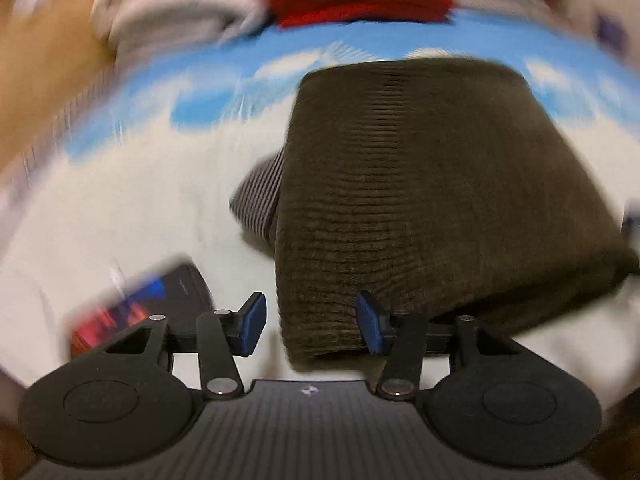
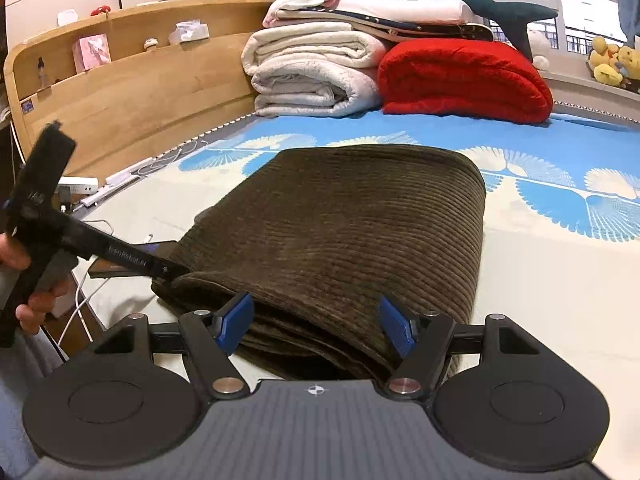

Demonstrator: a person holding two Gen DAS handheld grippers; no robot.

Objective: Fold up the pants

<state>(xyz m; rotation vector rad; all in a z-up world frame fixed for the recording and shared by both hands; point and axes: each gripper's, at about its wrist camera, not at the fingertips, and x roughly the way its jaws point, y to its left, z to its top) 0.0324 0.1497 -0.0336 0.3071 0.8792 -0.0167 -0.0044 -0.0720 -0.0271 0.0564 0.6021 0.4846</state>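
Observation:
The dark olive corduroy pants [image 1: 420,200] lie folded in a thick block on the bed. In the blurred left wrist view, my left gripper [image 1: 312,324] is open over the block's near left corner. Its right pad lies over the cloth and its left pad is off the edge. In the right wrist view the pants [image 2: 340,232] stretch away from my right gripper [image 2: 316,328]. It is open with the near folded edge between its blue pads. A hand [image 2: 16,256] holds the left gripper [image 2: 176,271], whose tip is at the pants' left corner.
A dark phone [image 1: 160,300] and cables lie left of the pants. A striped cloth [image 1: 260,196] pokes out beside the block. Folded white blankets [image 2: 312,76] and a red one [image 2: 460,80] are stacked at the far end by the wooden headboard [image 2: 120,92]. The blue-and-white sheet [image 2: 560,280] spreads to the right.

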